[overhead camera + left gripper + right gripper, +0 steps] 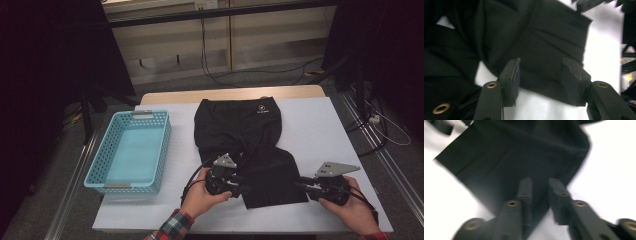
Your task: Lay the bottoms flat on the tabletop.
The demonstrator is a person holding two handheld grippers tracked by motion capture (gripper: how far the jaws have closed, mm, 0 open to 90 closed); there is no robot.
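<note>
A black garment [240,125] with a small white logo lies spread on the white-covered table [320,130], one leg folded down toward the near edge. My left gripper [244,186] rests at the left edge of that folded leg, jaws open. In the left gripper view the cloth [536,37] lies under and between the pads [511,80], which do not press on it. My right gripper [303,184] points at the leg's right corner. In the right gripper view its jaws [540,192] stand a little apart over the cloth's corner [519,152], with a narrow gap between them.
A light blue plastic basket [102,150] with nothing in it stands at the left of the table. White table surface shows to the right of the garment. Dark stands and cables are on the floor beyond the table's far edge.
</note>
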